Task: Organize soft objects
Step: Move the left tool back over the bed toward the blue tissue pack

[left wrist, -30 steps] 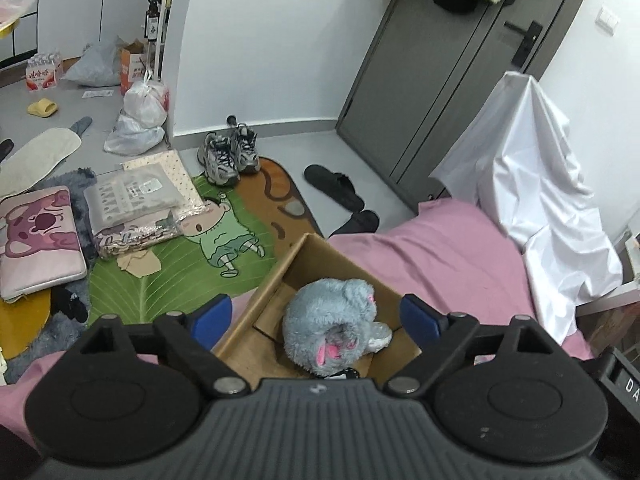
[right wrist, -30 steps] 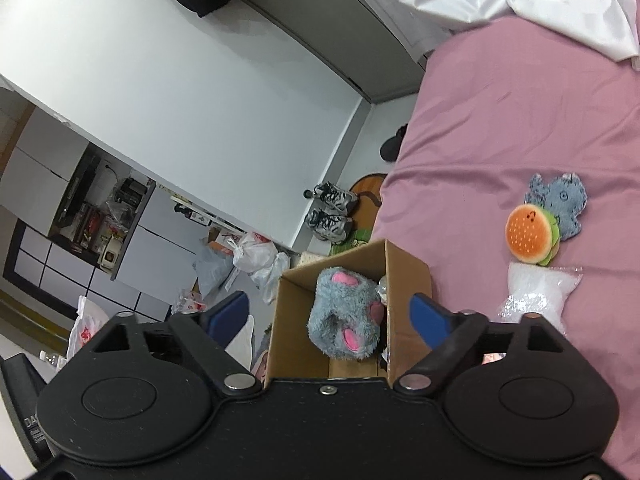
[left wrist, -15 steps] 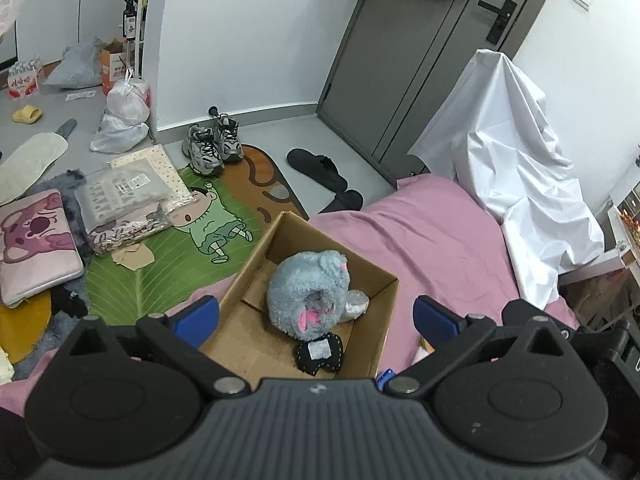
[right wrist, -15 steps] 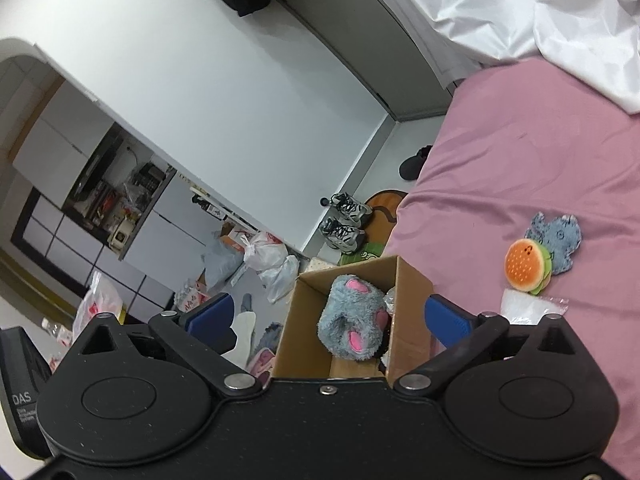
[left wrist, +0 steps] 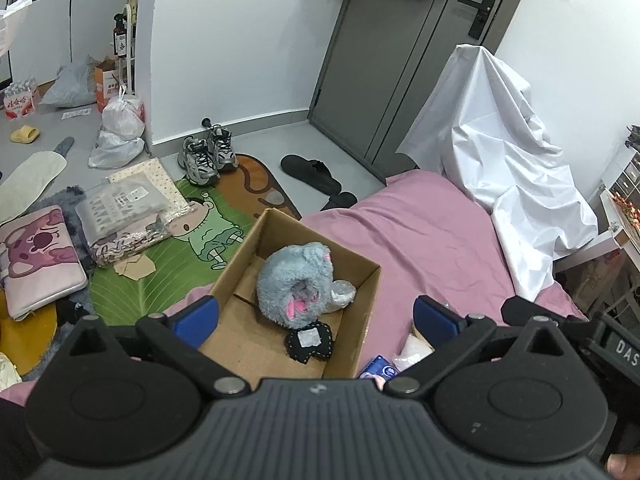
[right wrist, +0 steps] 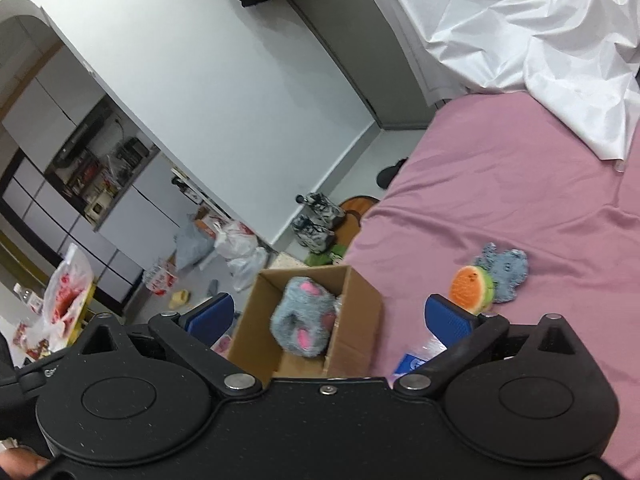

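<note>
A cardboard box [left wrist: 362, 312] stands on the pink bed [left wrist: 424, 240] and holds a grey plush toy with pink paws [left wrist: 296, 280], a small black patch [left wrist: 310, 342] and a clear bag. My left gripper [left wrist: 316, 316] is open and empty above the box's near side. My right gripper [right wrist: 328, 312] is open and empty, held back from the box [right wrist: 356, 320] with the grey plush [right wrist: 304, 320] inside. A burger plush [right wrist: 470, 288] and a flat blue-grey plush [right wrist: 506, 272] lie on the bed to the right. A blue packet [right wrist: 412, 362] lies near the right finger.
A white sheet [left wrist: 512, 168] covers something at the bed's far end. On the floor are sneakers [left wrist: 206, 156], slippers [left wrist: 312, 174], a green mat [left wrist: 160, 264], packages and plastic bags [left wrist: 120, 128]. A grey door [left wrist: 400, 60] is behind.
Both grippers have pulled back and up from the box, so more of the box and bed shows. The grey plush stays in the box.
</note>
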### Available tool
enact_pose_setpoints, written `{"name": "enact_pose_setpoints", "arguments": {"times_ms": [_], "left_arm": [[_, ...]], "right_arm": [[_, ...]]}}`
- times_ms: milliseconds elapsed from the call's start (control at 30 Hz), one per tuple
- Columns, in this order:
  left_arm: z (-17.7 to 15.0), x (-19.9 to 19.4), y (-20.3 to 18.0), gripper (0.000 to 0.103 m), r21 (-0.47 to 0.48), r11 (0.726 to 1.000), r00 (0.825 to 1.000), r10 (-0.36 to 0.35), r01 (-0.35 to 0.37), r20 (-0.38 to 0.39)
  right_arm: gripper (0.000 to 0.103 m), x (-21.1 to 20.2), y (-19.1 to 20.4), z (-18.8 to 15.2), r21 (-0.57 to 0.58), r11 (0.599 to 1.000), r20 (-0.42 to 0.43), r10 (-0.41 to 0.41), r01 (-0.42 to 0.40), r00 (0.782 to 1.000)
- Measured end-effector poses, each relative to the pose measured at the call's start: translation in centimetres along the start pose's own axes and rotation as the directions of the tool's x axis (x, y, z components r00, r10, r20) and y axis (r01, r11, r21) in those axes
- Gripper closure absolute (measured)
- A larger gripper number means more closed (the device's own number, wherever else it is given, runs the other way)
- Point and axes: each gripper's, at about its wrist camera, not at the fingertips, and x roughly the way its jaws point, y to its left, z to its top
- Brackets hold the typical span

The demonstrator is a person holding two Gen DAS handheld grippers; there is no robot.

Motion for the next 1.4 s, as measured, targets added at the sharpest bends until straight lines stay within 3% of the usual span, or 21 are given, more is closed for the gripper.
{"name": "enact_pose_setpoints", "arguments": {"times_ms": [167, 467, 867, 1067, 1400], "left_arm": [[-0.9, 0.0, -1.0, 0.0, 0.012, 1.0, 1.0, -0.009, 0.009, -0.005], [-3.1, 0.6, -4.0, 0.0, 0.021, 0.999, 0.995, -0.037, 0.039, -0.088], [-5.9, 1.4, -6.7, 0.0, -0.014, 1.0, 0.994, 0.007, -0.008, -0.105], [-7.2, 2.2, -7.6, 0.001, -0.04, 0.998, 0.994, 0.039, -0.043, -0.101], [-10.1, 4.1, -8.1, 0.001, -0.166, 0.982, 0.991, 0.067, -0.086, -0.118]], "right_arm": [[0.0, -0.7, -0.9, 0.0, -0.014, 1.0, -0.018, -0.027, 0.026, 0.999], [0.0, -1.6, -3.0, 0.2, 0.04, 0.998, -0.046, -0.041, 0.042, 0.998], [0.0, -3.0, -4.5, 0.2, 0.015, 0.998, -0.063, -0.064, 0.065, 0.996], [0.0, -2.7, -6.0, 0.3, 0.08, 0.993, -0.072, -0.075, 0.081, 0.995], [0.0, -1.4, -7.5, -0.2, 0.121, 0.989, -0.119, -0.072, 0.087, 0.99]]}}
